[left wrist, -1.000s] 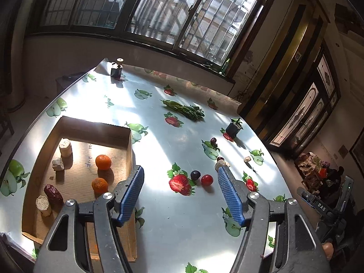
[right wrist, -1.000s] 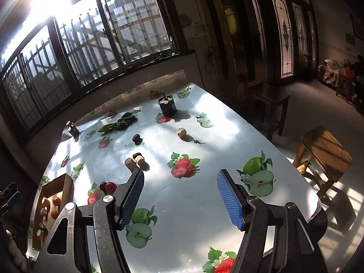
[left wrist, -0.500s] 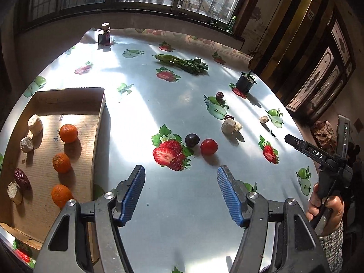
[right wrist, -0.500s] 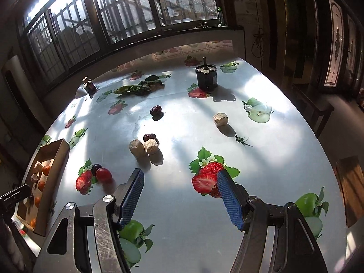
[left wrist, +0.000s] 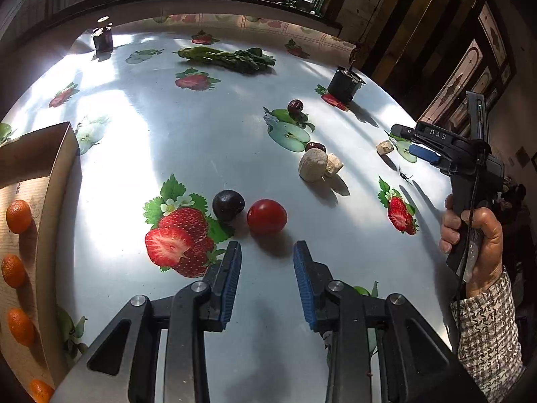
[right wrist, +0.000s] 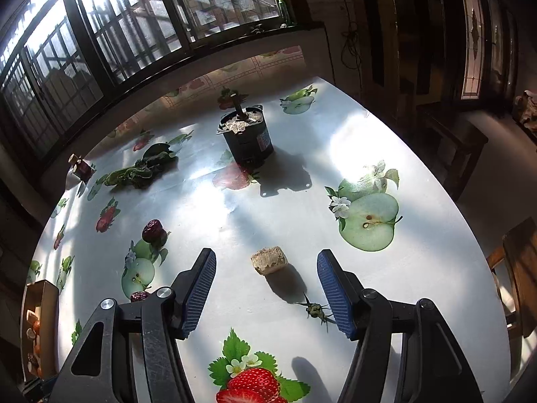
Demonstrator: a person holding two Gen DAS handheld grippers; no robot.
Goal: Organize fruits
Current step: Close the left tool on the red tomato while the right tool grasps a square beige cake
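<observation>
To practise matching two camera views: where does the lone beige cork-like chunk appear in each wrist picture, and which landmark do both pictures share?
Left wrist view: the beige chunk sits at the right, beside a printed apple slice.
Right wrist view: the beige chunk lies low in the centre, its shadow falling toward the camera.
Shared landmark: the black pot, farther away than the chunk in both.

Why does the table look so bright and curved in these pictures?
Left wrist view: sun through the window glares white on the glossy table, and the red tomato throws a short, sharp shadow. Right wrist view: another blown-out patch beside the dark pot; the fisheye lens bends the table's edge.
</observation>
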